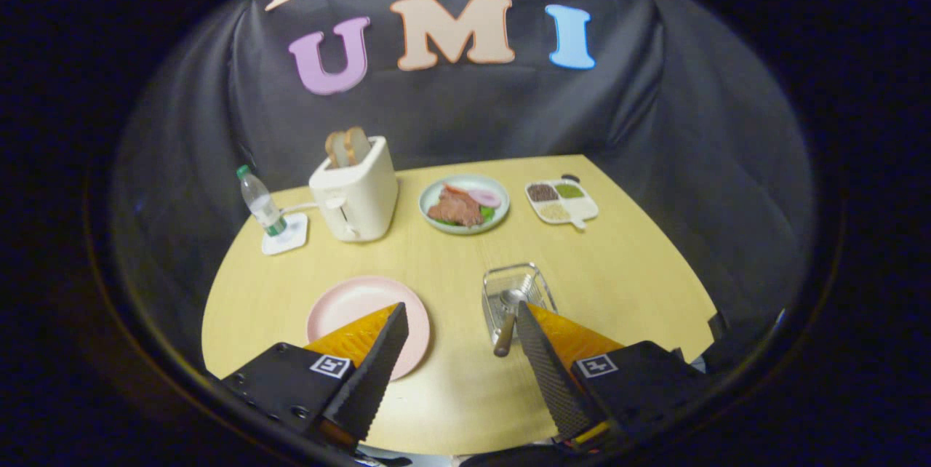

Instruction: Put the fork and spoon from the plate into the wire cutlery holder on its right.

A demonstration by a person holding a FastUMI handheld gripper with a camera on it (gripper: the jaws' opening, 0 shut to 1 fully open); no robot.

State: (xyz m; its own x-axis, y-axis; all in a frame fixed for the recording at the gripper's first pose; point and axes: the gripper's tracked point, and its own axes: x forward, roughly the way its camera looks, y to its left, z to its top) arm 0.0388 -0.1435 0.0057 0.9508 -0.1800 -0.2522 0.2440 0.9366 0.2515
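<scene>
Gripper point(460, 318) fingers sit wide apart at the bottom of the frame, nothing between them. Just past the left finger, the pink plate point(356, 307) looks bare, so the pickup part seems done. By the right fingertip, lower right of centre, the wire cutlery holder point(518, 294) has a spoon point(508, 318) handle poking out; can't clearly make out the fork. Toaster point(355, 194) sits further back, upper left.

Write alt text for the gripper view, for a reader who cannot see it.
The gripper hangs open over a round wooden table, between an empty pink plate and a wire cutlery holder that holds cutlery. Beyond them stand a toaster, a water bottle, a plate of food and a divided dish.
</scene>
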